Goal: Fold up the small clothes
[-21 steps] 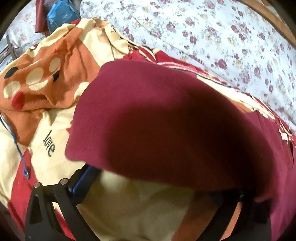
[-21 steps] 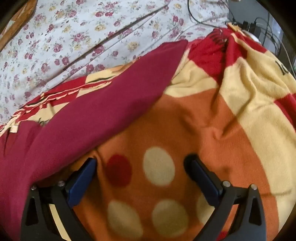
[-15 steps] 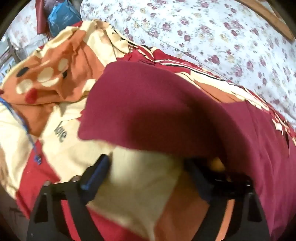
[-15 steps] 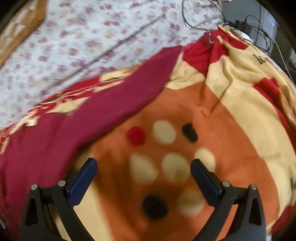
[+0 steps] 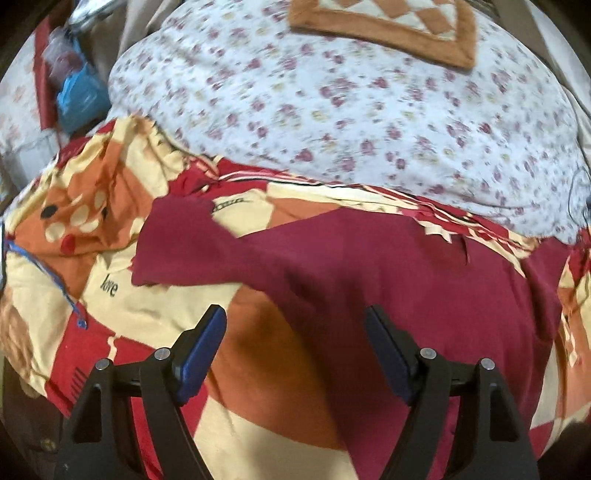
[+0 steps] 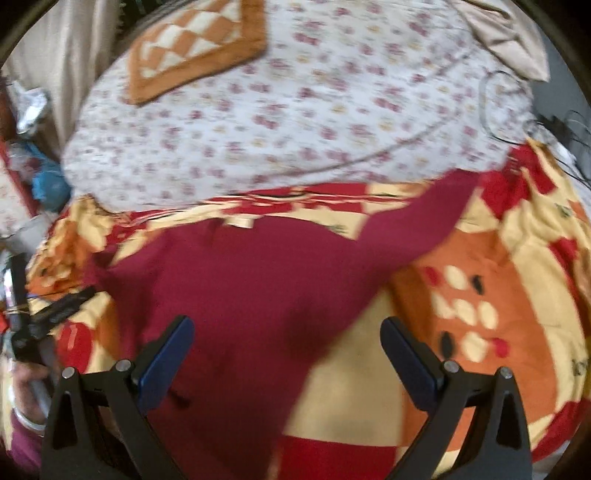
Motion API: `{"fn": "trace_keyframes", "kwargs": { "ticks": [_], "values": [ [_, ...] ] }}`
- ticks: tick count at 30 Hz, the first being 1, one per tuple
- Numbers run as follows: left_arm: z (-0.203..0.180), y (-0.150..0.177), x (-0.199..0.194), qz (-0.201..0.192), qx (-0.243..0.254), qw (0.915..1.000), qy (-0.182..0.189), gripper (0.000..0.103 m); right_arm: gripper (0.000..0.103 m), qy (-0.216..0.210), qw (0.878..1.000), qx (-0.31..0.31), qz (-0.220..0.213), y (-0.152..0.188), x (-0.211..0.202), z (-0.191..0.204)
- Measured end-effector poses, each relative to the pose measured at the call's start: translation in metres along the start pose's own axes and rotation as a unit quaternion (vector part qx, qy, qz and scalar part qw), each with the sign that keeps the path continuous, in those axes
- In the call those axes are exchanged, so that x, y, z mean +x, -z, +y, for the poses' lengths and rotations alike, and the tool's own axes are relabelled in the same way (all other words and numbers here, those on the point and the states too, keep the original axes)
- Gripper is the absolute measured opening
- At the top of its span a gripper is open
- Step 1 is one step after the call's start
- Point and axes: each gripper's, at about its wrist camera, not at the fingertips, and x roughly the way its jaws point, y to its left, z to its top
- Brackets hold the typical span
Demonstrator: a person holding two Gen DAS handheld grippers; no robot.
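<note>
A maroon garment [image 5: 388, 266] lies spread flat on a red, cream and orange patterned blanket [image 5: 147, 306]. One sleeve or corner reaches out to the left in the left wrist view. In the right wrist view the same maroon garment [image 6: 258, 280] fills the middle, with a strip running up to the right. My left gripper [image 5: 295, 332] hovers open above the garment's near edge with nothing between its blue pads. My right gripper [image 6: 286, 343] is also open and empty above the garment. Both point steeply down at the cloth.
The blanket lies over a bed with a floral sheet [image 5: 351, 110]. A brown checked cushion [image 5: 388, 26] sits at the far side. Blue packets and clutter [image 5: 77, 92] lie off the bed's left. Cables [image 6: 554, 125] trail at the far right. A person's hand [image 6: 26, 387] shows at lower left.
Both grippers have pulled back and up from the cloth. The maroon flap that hung close over the left gripper now lies flat on the blanket. More of the bed is in view.
</note>
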Motion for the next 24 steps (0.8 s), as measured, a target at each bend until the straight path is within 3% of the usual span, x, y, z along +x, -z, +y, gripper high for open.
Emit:
{"fn": "trace_keyframes", "kwargs": {
  "ticks": [2,8,18,24],
  "values": [
    [-0.017,0.002,0.003,0.0,0.021,0.9996,-0.019,0.069,0.102,-0.009,1.0,-0.005,-0.004,-0.002,0.002,0.017],
    [-0.04,-0.006,0.002,0.009,0.037,0.9988,-0.03,0.069,0.102,-0.025,1.0,-0.011,0.0,-0.013,0.019,0.049],
    [-0.052,-0.006,0.009,0.005,0.05,0.9983,-0.028,0.069,0.102,0.025,0.999,-0.038,-0.026,-0.023,0.041,0.073],
    [-0.059,-0.006,0.014,0.007,0.057,0.998,-0.028,0.069,0.102,0.038,0.998,-0.039,-0.02,-0.019,0.057,0.071]
  ]
}}
